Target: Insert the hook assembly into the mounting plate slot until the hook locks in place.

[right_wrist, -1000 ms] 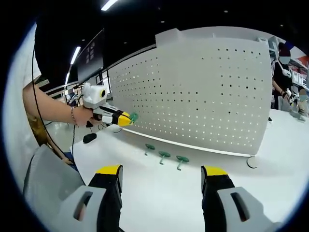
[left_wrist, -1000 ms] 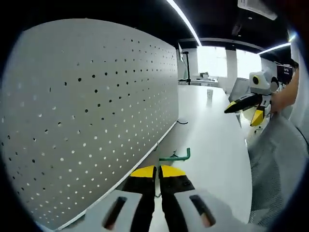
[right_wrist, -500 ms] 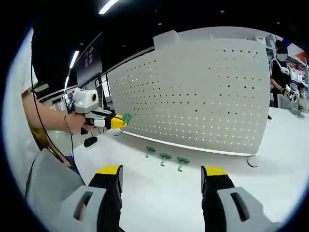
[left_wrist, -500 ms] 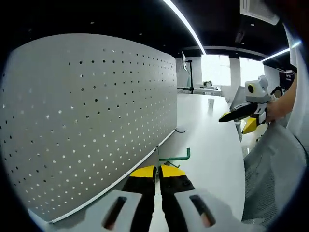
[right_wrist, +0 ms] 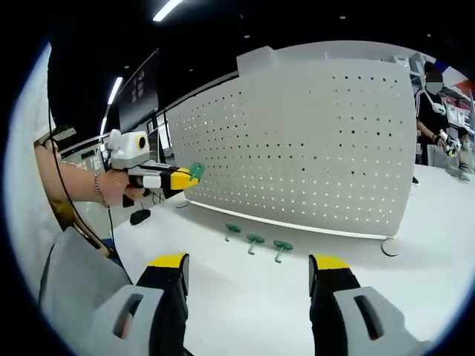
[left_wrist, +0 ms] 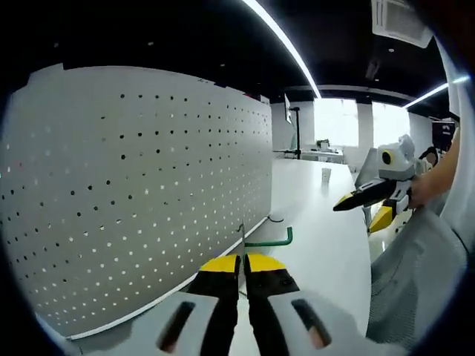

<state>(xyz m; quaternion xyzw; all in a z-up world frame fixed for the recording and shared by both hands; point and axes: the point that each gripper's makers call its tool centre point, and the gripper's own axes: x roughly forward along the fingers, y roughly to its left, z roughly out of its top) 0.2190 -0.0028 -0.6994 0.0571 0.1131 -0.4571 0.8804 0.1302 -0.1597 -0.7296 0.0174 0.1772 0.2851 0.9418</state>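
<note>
One green hook [left_wrist: 271,240] is pinched in the left tongs [left_wrist: 243,261], just beside the upright pegboard [left_wrist: 148,185]. Three more hooks [right_wrist: 254,241] lie on the white desk [right_wrist: 245,297] at its foot. The right tongs [right_wrist: 249,268] are spread, holding nothing.

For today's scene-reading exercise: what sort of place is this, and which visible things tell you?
Probably an office or lab workspace: a white pegboard upright on a long white table, ceiling strip lights, and more desks by bright windows.
</note>
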